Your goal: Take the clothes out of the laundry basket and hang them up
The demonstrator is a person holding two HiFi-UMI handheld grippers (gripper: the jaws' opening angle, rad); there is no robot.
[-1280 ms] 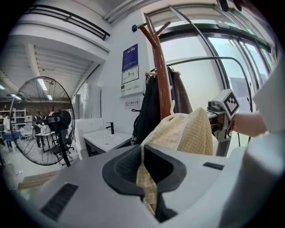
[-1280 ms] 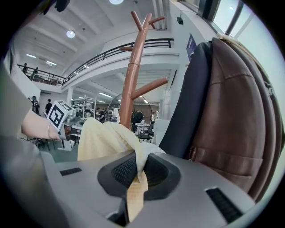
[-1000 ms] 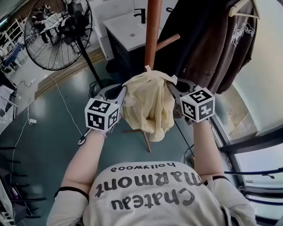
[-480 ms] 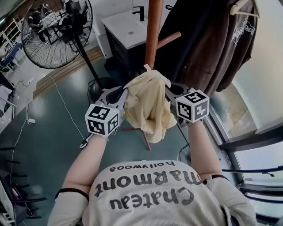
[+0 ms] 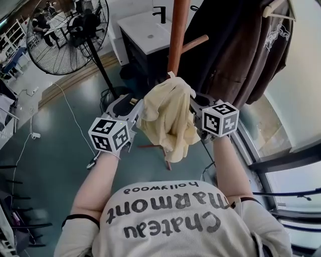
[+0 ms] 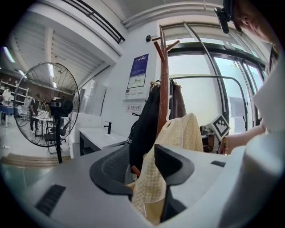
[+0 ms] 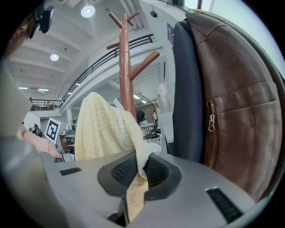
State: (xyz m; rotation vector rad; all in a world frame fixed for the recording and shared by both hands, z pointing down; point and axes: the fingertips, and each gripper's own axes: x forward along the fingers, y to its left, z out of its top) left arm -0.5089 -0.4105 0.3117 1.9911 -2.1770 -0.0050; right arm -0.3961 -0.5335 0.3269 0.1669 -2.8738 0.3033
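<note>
Bkgd items, room behind
Big black wire-cage pedestal fan [image 5: 62,37] upper left on teal floor [image 5: 55,150]; thin white cable [image 5: 75,118] trails beside it. White-topped dark cabinet [image 5: 148,30] w/ black tap [image 5: 160,14] right of fan; blue wall poster [image 6: 139,71] above.

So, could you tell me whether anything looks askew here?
The yellow cloth hangs bunched and lopsided against the wooden coat stand. The right hand-held gripper pinches one edge; the left hand-held gripper has just been opening its jaws, cloth between them.
</note>
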